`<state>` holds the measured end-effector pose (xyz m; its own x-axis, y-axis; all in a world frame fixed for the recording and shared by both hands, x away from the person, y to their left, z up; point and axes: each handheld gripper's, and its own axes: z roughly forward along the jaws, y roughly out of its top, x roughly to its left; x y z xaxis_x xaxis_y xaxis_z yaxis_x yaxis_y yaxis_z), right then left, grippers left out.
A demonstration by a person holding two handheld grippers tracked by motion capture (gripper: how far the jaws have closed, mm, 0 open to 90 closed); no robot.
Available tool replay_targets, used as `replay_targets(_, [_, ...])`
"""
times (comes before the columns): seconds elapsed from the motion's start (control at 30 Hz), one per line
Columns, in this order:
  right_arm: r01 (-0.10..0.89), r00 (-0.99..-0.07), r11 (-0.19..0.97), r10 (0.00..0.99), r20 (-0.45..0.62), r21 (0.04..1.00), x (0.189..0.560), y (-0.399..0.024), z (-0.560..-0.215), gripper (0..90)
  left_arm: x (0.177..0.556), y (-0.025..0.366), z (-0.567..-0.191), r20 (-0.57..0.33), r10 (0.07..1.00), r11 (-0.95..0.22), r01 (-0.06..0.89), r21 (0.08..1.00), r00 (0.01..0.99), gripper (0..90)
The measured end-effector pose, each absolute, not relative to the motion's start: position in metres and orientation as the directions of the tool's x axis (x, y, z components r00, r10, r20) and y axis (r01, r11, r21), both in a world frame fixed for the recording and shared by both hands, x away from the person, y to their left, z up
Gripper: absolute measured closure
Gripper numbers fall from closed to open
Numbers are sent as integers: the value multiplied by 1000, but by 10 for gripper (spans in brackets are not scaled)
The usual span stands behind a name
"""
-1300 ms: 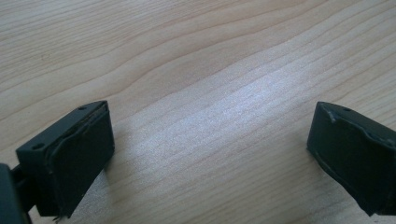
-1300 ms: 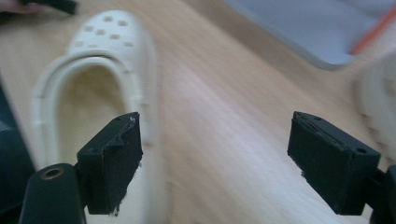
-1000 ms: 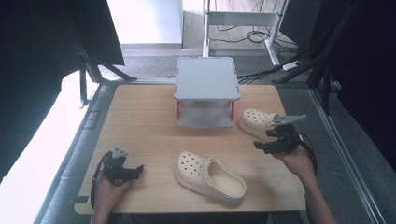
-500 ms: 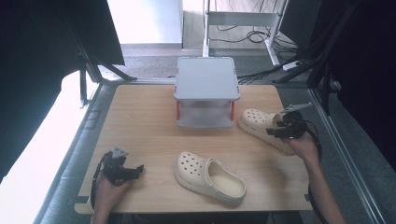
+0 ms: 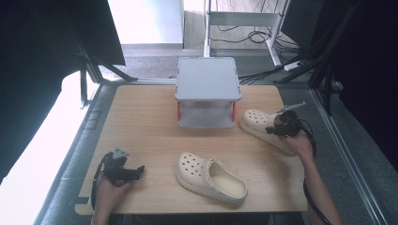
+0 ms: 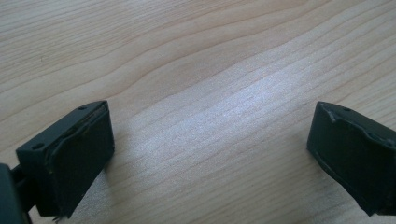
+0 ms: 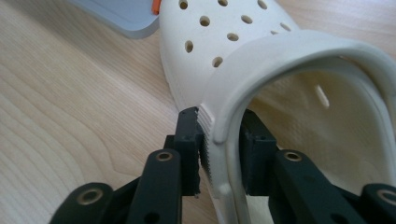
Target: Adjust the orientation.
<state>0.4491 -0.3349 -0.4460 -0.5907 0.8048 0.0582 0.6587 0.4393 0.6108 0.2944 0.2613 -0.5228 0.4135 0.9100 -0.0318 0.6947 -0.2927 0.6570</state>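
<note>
Your right gripper (image 7: 219, 154) clamped on side wall of far clog (image 7: 261, 70); jaws have just been closing, one pad outside wall, one inside the opening. Clog lies on table (image 5: 141, 122) at right edge, toe just beside grey shelf (image 5: 207, 79). Your left gripper (image 6: 210, 154) rests low over bare wood at near left corner, jaws wide apart, nothing between. Second clog (image 5: 211, 178) lies near front edge, between both hands, untouched.
</note>
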Motion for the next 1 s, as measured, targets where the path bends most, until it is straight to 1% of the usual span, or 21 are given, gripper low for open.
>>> replay_targets(0.07, [657, -578, 435, 815, 42, 616, 445, -333, -444, 762, 294, 261, -523, -32, 910, -293, 695, 657, 414, 5])
replay_targets(0.2, [654, -566, 414, 823, 46, 633, 440, -333, -438, 765, 294, 261, -523, -32, 910, -293, 695, 657, 413, 5])
replay_targets(0.4, [612, -587, 460, 810, -20, 643, 413, -328, -421, 764, 294, 261, -523, -32, 910, -293, 695, 657, 414, 5])
replay_targets(0.57, [613, -587, 453, 810, -10, 647, 399, -326, -412, 766, 294, 261, -523, -32, 910, -293, 695, 657, 414, 5])
replay_targets(0.73, [612, -600, 433, 799, 33, 662, 384, -324, -397, 766, 295, 261, -523, -33, 910, -292, 694, 658, 413, 5])
replay_targets(0.8, [608, -605, 434, 796, 34, 665, 381, -323, -395, 766, 295, 261, -523, -34, 910, -291, 694, 658, 414, 5])
replay_targets(0.93, [590, -628, 445, 777, 37, 674, 372, -314, -386, 766, 295, 261, -523, -34, 910, -290, 694, 659, 413, 5])
replay_targets(1.0, [575, -650, 458, 759, 39, 678, 366, -303, -381, 766, 295, 261, -523, -35, 910, -290, 694, 659, 413, 5])
